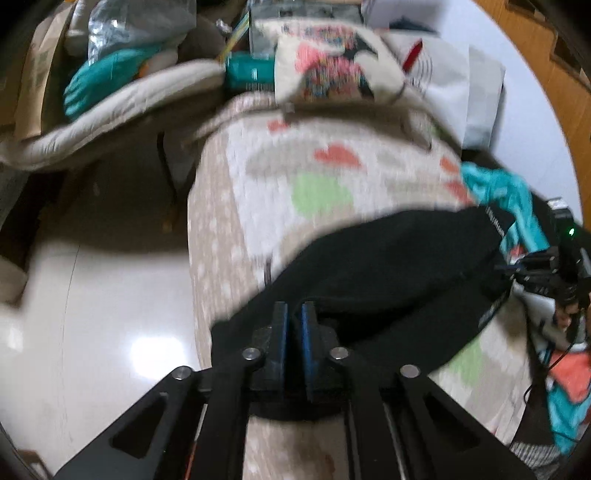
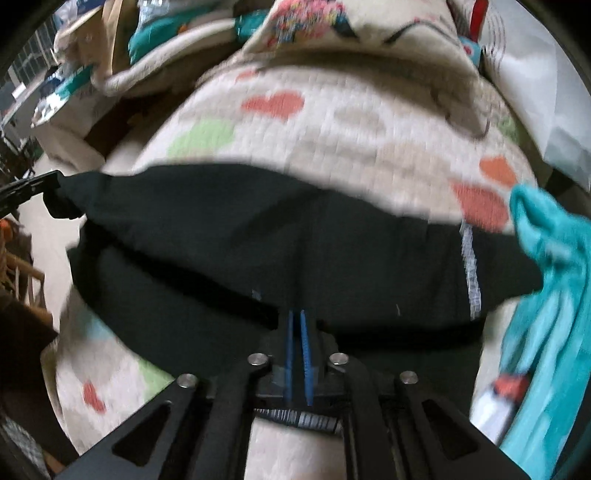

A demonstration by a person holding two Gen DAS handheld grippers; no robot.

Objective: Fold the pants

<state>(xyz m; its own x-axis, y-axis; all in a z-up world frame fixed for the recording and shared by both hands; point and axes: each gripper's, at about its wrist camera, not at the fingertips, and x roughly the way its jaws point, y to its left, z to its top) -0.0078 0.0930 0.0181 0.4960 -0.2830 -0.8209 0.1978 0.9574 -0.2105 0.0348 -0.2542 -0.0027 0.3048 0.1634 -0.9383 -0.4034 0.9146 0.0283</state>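
Progress: mid-fold. Black fabric pants (image 2: 258, 236) lie across the heart-patterned quilted bed cover (image 2: 332, 122), doubled over. Left claw (image 1: 294, 314) and right claw (image 2: 297, 321) each pinch an edge; flattening remains.

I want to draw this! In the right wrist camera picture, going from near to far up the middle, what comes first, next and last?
right gripper → black pants → quilt → pillow
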